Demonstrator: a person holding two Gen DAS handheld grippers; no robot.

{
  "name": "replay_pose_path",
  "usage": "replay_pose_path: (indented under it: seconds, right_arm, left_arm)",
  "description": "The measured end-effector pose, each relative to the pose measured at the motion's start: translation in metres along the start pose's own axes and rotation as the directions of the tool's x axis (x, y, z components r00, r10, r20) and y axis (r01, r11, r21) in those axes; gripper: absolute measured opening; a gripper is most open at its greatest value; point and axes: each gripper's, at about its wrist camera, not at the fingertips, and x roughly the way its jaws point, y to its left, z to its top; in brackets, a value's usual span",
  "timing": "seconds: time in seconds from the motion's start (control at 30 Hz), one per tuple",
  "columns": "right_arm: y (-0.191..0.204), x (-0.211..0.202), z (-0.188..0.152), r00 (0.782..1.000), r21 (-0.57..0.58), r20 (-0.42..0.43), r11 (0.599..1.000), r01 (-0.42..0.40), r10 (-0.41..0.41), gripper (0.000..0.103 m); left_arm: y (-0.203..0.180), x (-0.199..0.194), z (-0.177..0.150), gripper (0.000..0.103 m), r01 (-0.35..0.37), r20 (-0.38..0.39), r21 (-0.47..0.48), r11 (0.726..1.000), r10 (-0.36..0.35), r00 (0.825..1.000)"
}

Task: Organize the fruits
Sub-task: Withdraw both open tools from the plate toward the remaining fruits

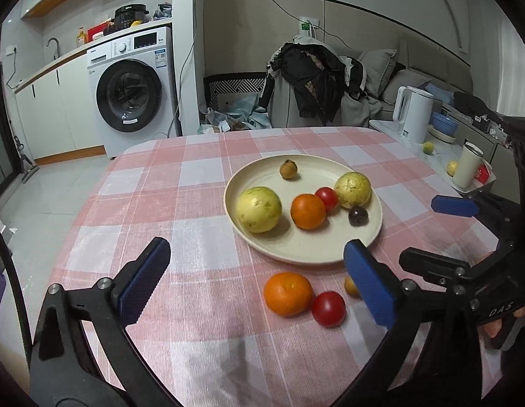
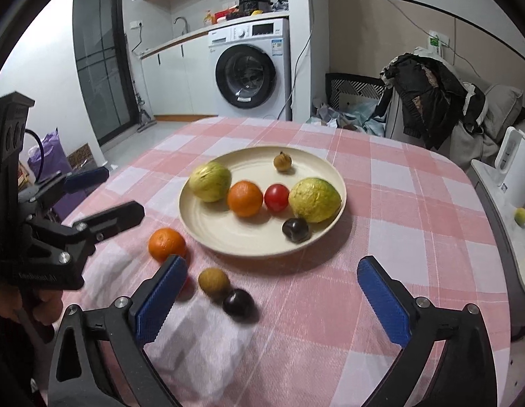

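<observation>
Both grippers, left gripper (image 1: 252, 281) and right gripper (image 2: 272, 291), hover with jaws apart, empty. Loose orange (image 2: 167, 244), tomato (image 1: 328, 308), longan (image 2: 214, 281) and plum (image 2: 238, 302) sit on the bench before the plate (image 2: 208, 227). Risk: round fruit crowded together; one finger could nudge a neighbour rolling.

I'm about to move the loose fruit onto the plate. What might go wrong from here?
The tomato touches the orange, so closing the left tool on one may send the other rolling.

The plate already holds six round fruits; another dropped in could knock the dark plum, near the rim, off.
</observation>
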Motion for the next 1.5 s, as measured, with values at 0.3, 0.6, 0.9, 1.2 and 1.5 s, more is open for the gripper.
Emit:
replay_pose_path:
  seconds: [0.3, 0.6, 0.9, 1.2, 1.5]
  right_arm:
    - [0.009, 0.005, -0.012, 0.998, -0.074, -0.059, 0.997, -0.002, -0.002, 0.103]
    - [0.009, 0.02, -0.019, 0.992, -0.074, -0.125, 0.997, 0.016, -0.025, 0.103]
    - [0.013, 0.033, -0.025, 0.983, -0.083, -0.181, 0.996, 0.026, -0.041, 0.103]
    - [0.021, 0.038, -0.031, 0.977, -0.1, -0.215, 0.995, -0.016, -0.006, 0.092]
    - [0.025, 0.036, -0.031, 0.977, -0.107, -0.209, 0.993, -0.05, 0.027, 0.066]
  left_arm:
    - [-0.008, -0.011, -0.014, 0.102, -0.001, -0.021, 0.052, 0.999, 0.003, 1.0]
    - [-0.02, 0.0, -0.022, 0.102, 0.013, -0.077, 0.088, 0.996, -0.006, 0.997]
    - [-0.013, 0.01, -0.021, 0.102, -0.001, -0.106, 0.055, 0.999, 0.007, 0.994]
    - [-0.012, 0.012, -0.021, 0.102, 0.003, -0.112, 0.062, 0.998, 0.004, 0.994]
    - [-0.019, 0.014, -0.024, 0.102, 0.023, -0.123, 0.085, 0.996, -0.012, 0.992]
